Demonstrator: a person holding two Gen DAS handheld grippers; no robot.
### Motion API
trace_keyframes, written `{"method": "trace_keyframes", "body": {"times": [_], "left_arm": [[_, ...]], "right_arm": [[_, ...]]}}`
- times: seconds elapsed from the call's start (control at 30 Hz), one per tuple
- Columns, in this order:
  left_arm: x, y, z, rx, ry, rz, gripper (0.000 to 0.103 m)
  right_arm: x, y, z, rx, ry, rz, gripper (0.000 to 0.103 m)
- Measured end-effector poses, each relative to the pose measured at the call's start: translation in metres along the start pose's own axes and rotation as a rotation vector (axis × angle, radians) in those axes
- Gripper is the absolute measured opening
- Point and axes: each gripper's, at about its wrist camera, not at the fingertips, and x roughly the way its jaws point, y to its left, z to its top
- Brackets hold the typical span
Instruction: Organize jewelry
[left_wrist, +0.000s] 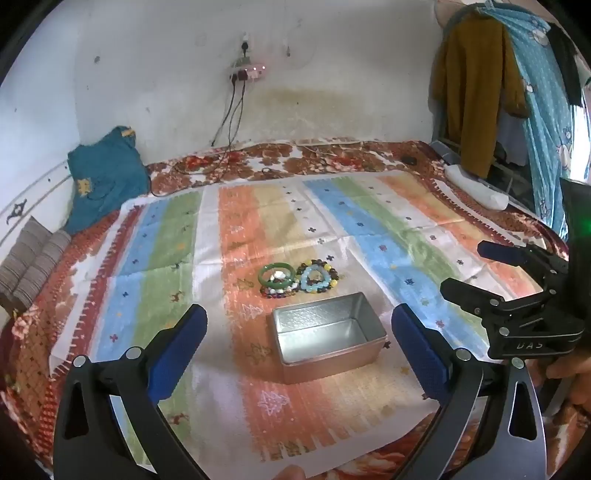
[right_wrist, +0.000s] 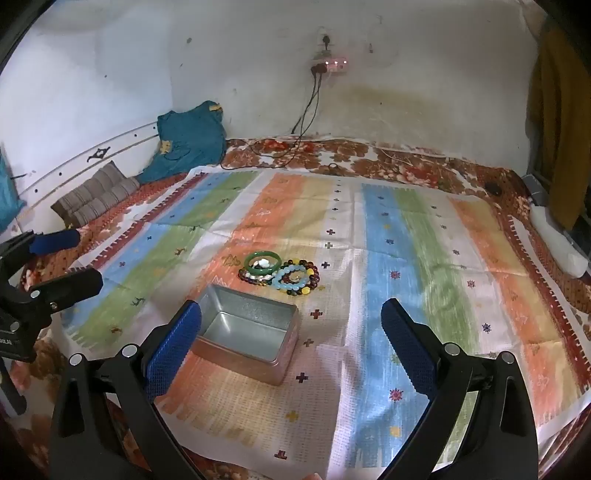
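A pile of bracelets lies on the striped cloth: a green bangle (left_wrist: 277, 276) (right_wrist: 261, 263), a light blue bead bracelet (left_wrist: 314, 280) (right_wrist: 292, 278) and dark mixed bead strands under them. An open, empty silver tin box (left_wrist: 327, 336) (right_wrist: 248, 332) sits just in front of the pile. My left gripper (left_wrist: 299, 323) is open and empty, hovering before the box. My right gripper (right_wrist: 291, 319) is open and empty, with the box by its left finger. Each gripper shows in the other's view: the right one (left_wrist: 480, 269), the left one (right_wrist: 70, 254).
The striped cloth (left_wrist: 388, 229) (right_wrist: 406, 240) covers a floral bedspread (left_wrist: 295, 155). A teal cloth (left_wrist: 103, 177) and striped cushions (left_wrist: 33, 258) lie at the left. Charger cables (left_wrist: 232, 122) hang from the wall. A white object (left_wrist: 476, 188) and hanging clothes (left_wrist: 472, 92) are at the right.
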Motion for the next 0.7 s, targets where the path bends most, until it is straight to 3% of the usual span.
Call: {"method": "trace_keyframes", "body": {"times": [0.2,0.47,0.7], "left_arm": [[-0.005,0.005,-0.001,0.015,-0.01,0.019,0.097],[0.004,0.01,0.002,-0.045,0.035,0.025,0.097],[0.008,0.005,-0.002,-0.007,0.056,0.045,0.098]], "right_arm": [[0.001,0.0,0.0,0.01,-0.002,0.0,0.099],[0.004,-0.002,-0.002,0.001,-0.008,0.011,0.099],[0.0,0.002,-0.001,-0.006,-0.002,0.009,0.099]]}}
